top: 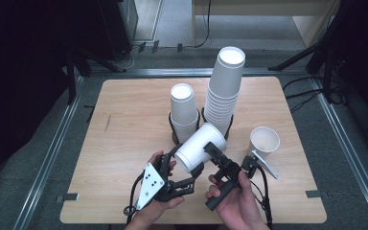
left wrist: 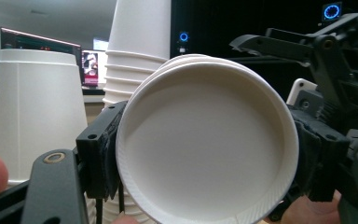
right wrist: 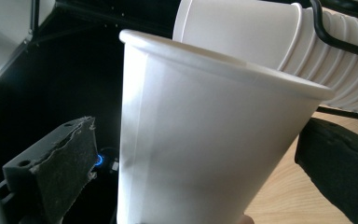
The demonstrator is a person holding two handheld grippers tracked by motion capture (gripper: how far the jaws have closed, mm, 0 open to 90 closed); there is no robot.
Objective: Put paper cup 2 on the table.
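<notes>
A white paper cup (top: 197, 143) hangs tilted above the table's front middle, its base toward me. My left gripper (top: 187, 162) is shut on its base end; in the left gripper view the recessed base (left wrist: 205, 149) sits pressed between both black pads (left wrist: 103, 149). My right gripper (top: 210, 149) reaches in from the right and straddles the same cup. In the right gripper view the cup (right wrist: 205, 130) widens away from the camera, and a dark gap separates it from the left pad (right wrist: 65, 163). That gripper (right wrist: 196, 163) stands open.
Two stacks of upturned cups stand in black wire holders at the table's middle: a tall one (top: 225, 91) and a shorter one (top: 183, 108). A single cup (top: 264, 141) stands mouth-up to the right. The wooden table (top: 124, 124) has bare room on the left.
</notes>
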